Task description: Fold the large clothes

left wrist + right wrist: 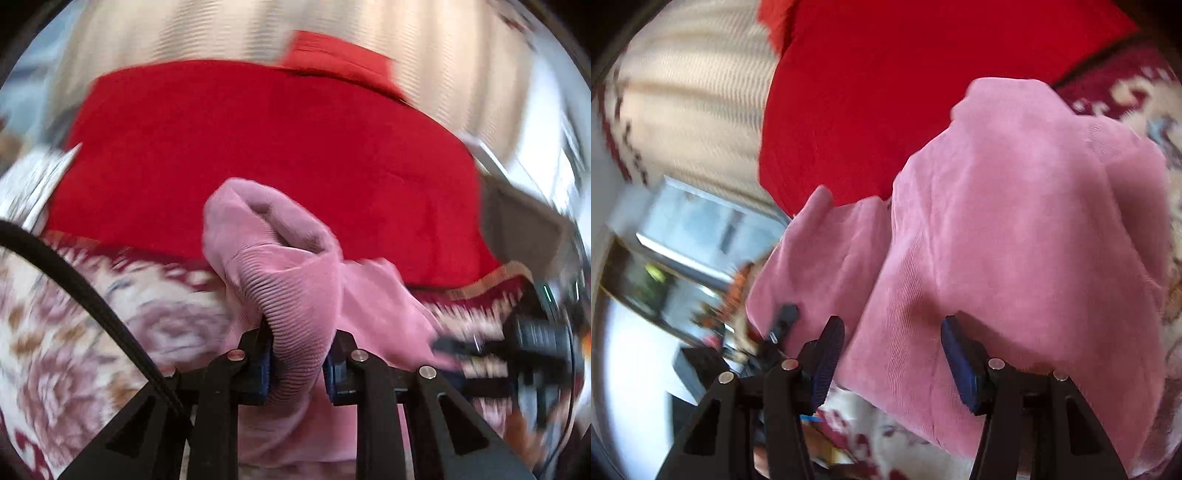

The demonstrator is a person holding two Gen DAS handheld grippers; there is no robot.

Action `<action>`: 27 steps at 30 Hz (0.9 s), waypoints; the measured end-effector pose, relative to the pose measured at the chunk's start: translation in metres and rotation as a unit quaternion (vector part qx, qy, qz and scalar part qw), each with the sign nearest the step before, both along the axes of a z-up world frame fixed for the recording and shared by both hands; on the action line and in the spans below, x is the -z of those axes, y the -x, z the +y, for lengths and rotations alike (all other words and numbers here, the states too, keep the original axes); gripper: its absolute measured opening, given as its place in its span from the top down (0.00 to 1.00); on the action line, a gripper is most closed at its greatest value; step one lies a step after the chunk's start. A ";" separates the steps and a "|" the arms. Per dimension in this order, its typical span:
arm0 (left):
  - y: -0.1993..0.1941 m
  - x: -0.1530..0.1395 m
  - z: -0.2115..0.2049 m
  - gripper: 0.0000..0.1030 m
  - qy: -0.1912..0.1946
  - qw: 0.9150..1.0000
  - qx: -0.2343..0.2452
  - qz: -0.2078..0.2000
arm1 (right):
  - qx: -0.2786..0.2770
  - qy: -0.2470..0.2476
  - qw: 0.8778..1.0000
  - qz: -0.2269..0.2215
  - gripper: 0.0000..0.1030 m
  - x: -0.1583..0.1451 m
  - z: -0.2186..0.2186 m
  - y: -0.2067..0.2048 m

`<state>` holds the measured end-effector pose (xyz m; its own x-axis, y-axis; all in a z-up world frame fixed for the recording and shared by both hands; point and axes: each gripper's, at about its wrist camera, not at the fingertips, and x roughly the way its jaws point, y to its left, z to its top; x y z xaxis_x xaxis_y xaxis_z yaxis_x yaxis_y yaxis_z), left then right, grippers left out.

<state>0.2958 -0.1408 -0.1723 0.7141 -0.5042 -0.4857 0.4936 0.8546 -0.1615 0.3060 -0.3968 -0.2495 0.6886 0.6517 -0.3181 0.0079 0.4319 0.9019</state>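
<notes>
While left gripper [297, 363] pinches pink garment [295, 258] (ribbed cuff), right gripper [892, 363] jaws gape w/ nothing held.

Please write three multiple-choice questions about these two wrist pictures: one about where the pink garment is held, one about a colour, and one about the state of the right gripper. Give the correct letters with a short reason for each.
1. What does the left gripper hold of the pink garment?
A. a ribbed part
B. a zipper
C. nothing

2. What colour is the large cloth lying beyond the pink garment?
A. green
B. red
C. black

3. How do the jaws of the right gripper stand?
A. shut on the garment
B. open, with pink fabric between and beyond them
C. out of view

Answers:
1 A: in the left wrist view the ribbed pink fabric is pinched between the blue pads.
2 B: both views show a plain red cloth behind the pink one.
3 B: in the right wrist view the two blue pads stand wide apart.
</notes>
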 end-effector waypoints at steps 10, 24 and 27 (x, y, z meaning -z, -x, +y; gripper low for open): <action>0.007 0.041 -0.041 0.79 -0.079 0.995 0.061 0.025 | 0.016 -0.110 0.994 -0.024 0.24 0.007 -0.036 -0.006; 0.013 0.029 -0.016 0.62 -0.058 0.990 0.124 0.026 | -0.043 0.027 0.998 0.028 0.46 0.005 0.035 -0.096; 0.016 0.013 0.027 0.59 0.012 0.988 0.146 0.042 | -0.032 0.085 0.995 0.049 0.78 0.015 0.037 -0.099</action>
<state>0.2799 -0.1142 -0.1857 0.4938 -0.6949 -0.5228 0.7028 0.6730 -0.2307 0.4048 -0.3596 -0.2641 0.6085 0.6235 -0.4909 0.0595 0.5811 0.8117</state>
